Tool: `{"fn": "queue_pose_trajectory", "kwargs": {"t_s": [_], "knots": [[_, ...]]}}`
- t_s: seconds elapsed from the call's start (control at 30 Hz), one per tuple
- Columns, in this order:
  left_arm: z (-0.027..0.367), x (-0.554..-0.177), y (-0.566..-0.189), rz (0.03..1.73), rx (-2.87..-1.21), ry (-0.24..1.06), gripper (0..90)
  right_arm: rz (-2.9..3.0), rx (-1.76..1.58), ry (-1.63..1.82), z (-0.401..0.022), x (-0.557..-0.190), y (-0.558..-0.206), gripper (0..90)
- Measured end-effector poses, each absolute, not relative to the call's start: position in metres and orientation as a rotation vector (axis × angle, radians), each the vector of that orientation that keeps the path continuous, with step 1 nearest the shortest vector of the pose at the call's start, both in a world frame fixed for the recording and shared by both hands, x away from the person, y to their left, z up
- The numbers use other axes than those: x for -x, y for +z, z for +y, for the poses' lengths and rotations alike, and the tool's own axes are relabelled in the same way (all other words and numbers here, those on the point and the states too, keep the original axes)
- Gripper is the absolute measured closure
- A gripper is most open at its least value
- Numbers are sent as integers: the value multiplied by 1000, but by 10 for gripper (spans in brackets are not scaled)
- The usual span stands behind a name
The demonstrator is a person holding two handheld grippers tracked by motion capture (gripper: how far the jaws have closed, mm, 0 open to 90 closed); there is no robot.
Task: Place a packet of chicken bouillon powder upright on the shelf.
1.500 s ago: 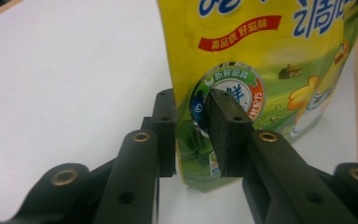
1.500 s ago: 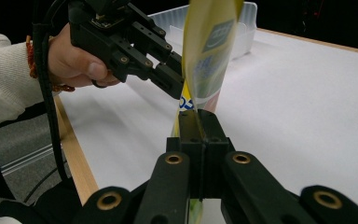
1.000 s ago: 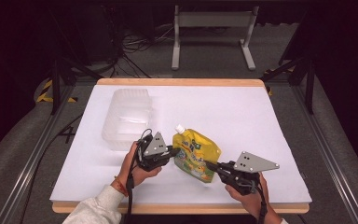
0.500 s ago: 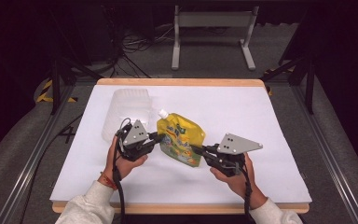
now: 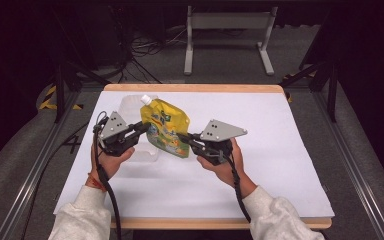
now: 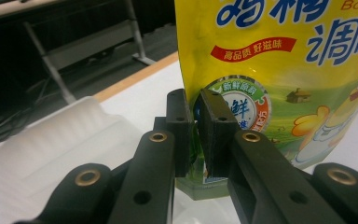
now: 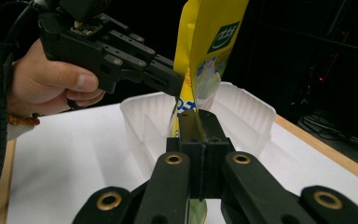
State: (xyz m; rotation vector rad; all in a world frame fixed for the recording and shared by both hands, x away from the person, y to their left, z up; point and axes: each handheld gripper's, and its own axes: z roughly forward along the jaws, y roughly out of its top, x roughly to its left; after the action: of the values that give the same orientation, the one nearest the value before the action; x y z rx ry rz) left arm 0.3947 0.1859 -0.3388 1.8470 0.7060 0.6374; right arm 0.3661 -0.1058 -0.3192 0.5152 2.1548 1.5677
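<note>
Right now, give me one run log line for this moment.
left gripper: shut on pouch edge | right gripper: shut on opposite edge | yellow pouch: held upright, off the table | white tray: behind pouch

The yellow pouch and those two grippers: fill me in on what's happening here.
A person holds a yellow spouted pouch off the table between two handheld grippers. The left gripper is clamped on one side edge, the right gripper on the opposite edge, so the pouch hangs upright with its white cap on top. It sits over the near end of a clear plastic tray on the white table. It is not yet set down.
</note>
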Motion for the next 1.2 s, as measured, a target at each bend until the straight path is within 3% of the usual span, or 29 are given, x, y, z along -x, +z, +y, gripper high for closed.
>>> {"fn": "queue_pose_trajectory", "kwargs": {"t_s": [0.4,1.2], "knots": [[223,-411,-342,801,-1774,671,833,2158,-466,1562,-62,-399,-317,900],[260,-430,-369,929,-1689,660,839,2189,-477,1512,-19,-436,-331,900]]}}
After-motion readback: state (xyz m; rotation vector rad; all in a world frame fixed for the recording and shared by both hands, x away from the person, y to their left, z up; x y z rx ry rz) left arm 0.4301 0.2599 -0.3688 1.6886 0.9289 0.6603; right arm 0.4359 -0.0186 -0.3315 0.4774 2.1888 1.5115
